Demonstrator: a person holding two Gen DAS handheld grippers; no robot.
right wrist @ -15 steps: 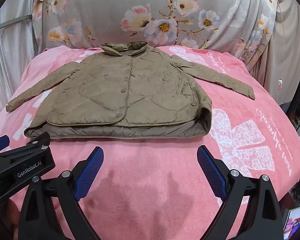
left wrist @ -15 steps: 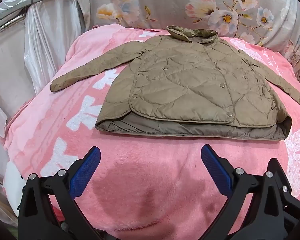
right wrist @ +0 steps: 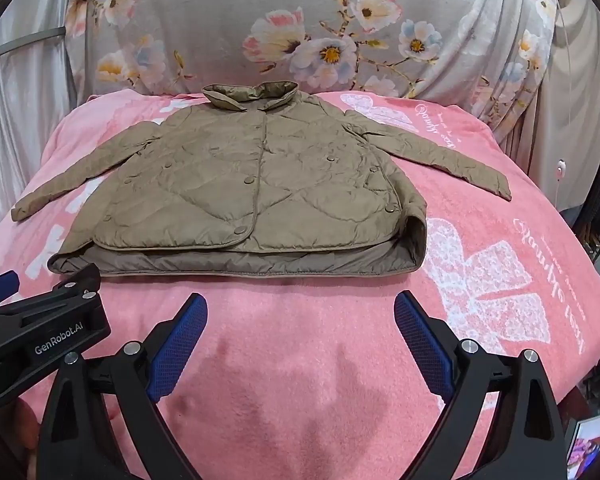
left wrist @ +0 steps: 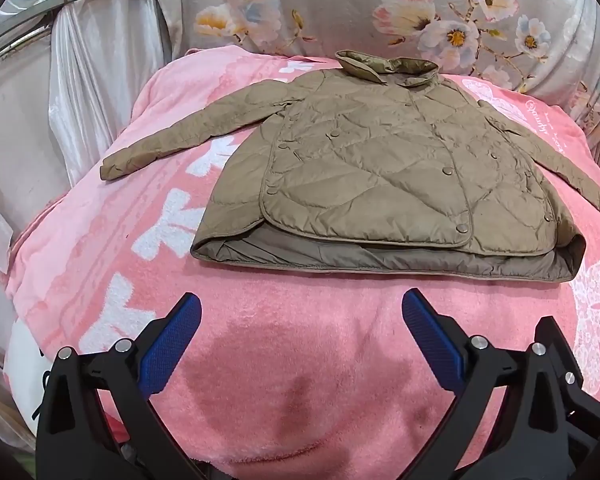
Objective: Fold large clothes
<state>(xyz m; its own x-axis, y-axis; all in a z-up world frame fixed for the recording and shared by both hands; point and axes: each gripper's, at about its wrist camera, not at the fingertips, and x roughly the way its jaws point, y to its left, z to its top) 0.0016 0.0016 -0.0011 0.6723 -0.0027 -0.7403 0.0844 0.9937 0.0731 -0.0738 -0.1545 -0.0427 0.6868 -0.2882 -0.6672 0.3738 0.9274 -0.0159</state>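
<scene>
An olive quilted jacket lies flat and buttoned on a pink blanket, collar away from me, both sleeves spread outward. In the right wrist view the same jacket sits ahead of centre. My left gripper hovers over bare blanket short of the jacket's hem, wide open with nothing between its blue pads. The right gripper is likewise open and empty, short of the hem. The left gripper's body shows at the right view's left edge.
The pink blanket covers a raised surface and drops off at left and right. A grey floral curtain hangs close behind the collar. Shiny white drapes stand at the left. A small screen shows at the lower right.
</scene>
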